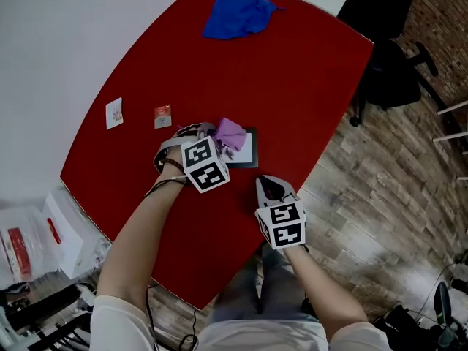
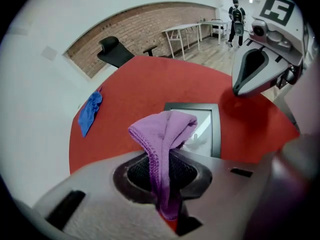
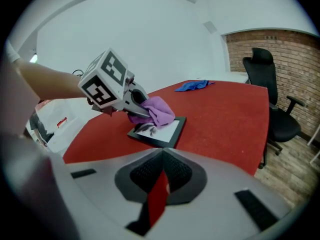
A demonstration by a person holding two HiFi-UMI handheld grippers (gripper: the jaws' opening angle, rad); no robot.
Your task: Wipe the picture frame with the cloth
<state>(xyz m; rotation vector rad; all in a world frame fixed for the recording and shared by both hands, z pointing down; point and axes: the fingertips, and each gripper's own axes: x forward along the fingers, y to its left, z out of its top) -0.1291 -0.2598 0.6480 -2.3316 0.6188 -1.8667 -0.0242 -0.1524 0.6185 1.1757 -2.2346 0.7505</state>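
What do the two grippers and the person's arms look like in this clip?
The left gripper and right gripper are grey, tapered shells, each carrying a white cube with black square markers. Jaw pads are dark and ribbed. The person wears short pale sleeves.

It was an office, plainly. Beyond the right claw (image 3: 160, 184), past the edge of the big red table (image 3: 225, 114), 1 black swivel chair (image 3: 272, 104) stood against a brick wall (image 3: 285, 49). Far ahead of the left claw (image 2: 162, 184), white desks (image 2: 186, 31) lined a wood-plank floor (image 2: 215, 59), where a person (image 2: 235, 16) with a backpack stood.
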